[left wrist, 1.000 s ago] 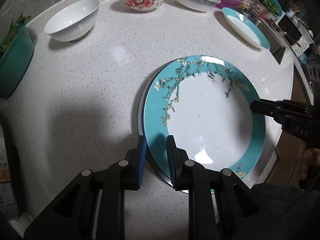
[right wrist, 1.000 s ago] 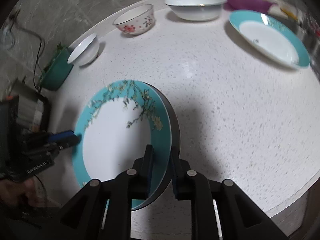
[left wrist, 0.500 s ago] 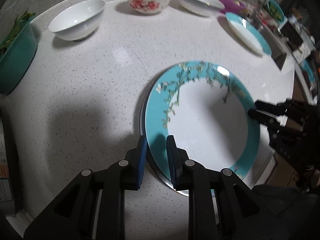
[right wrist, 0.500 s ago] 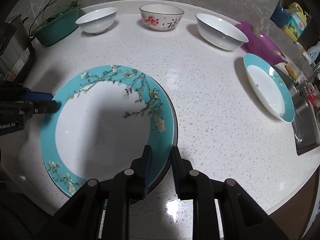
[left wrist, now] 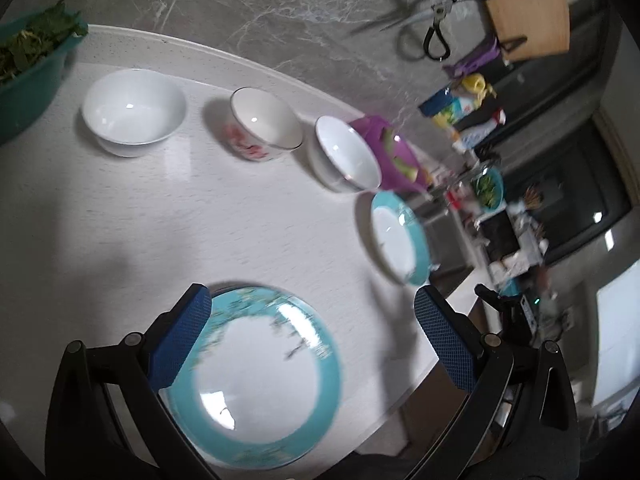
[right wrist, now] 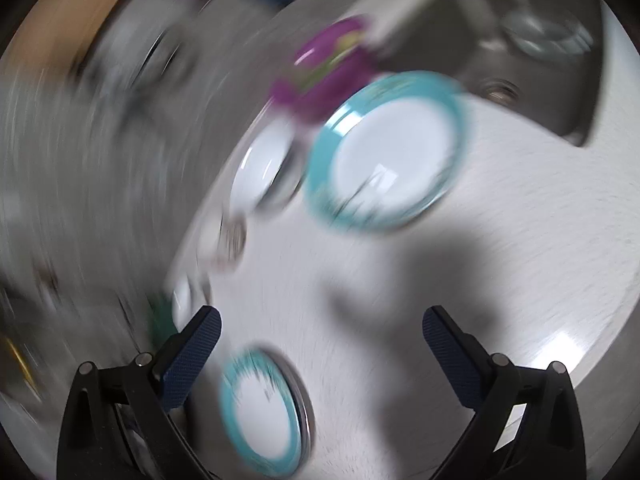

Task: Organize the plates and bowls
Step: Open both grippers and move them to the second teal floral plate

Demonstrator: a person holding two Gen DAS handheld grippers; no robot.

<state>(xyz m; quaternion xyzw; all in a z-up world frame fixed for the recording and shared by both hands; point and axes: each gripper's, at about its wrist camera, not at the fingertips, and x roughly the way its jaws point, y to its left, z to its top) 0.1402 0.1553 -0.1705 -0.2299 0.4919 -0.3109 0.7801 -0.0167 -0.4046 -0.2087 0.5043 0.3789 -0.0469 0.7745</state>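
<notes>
The big round teal-rimmed flowered plate (left wrist: 256,380) lay flat on another plate on the speckled white tabletop (left wrist: 240,224). Both grippers' fingers were opening wide, holding nothing. One smaller shiny teal plate (left wrist: 396,236) and three smooth round bowls were left apart, unstacked.

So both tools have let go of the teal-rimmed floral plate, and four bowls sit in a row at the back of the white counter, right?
Not four: the left wrist view shows three bowls, a plain white bowl, a pink-flowered bowl and another white bowl. The rest holds: the teal-rimmed floral plate lies free on the white counter.
</notes>
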